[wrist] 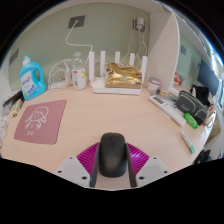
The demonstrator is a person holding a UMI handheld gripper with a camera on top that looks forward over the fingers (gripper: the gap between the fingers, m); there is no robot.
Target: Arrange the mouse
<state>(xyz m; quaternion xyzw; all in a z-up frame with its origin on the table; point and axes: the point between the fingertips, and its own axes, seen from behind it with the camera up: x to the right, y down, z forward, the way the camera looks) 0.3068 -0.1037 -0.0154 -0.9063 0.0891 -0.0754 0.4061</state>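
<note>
- Gripper view looks forward over a pale wooden desk (100, 115) set against a light wall
- gripper (112, 172) sits at 6 o'clock, its two fingers set narrow and pressing on a black mouse (112, 155) from either side
- magenta pads (88, 157) show on the inner faces, flush against the mouse's flanks, with no gap that I can make out
- mouse points toward 12 o'clock, its nose reaching out past the fingertips over the desk; whether its underside touches the desk cannot be told
- pink mouse mat (42, 120) with a pale drawing on it lies flat on the desk at about 10 o'clock from the mouse, well apart from it
- blue bottle (31, 78) with a white label stands upright beyond the mat, at about 10 o'clock near the wall
- small white container (79, 76) stands just to the right of the bottle, at 11 o'clock
- white tray (118, 86) with upright posts sits at 12 o'clock by the wall, holding a crumpled gold-coloured object (122, 74)
- at 2 to 3 o'clock, along the desk's right side, lies a cluster of dark and white items (185, 105), too small to name
- wall socket (77, 21) is fixed high on the wall at 11 o'clock, with a cable hanging below it
</note>
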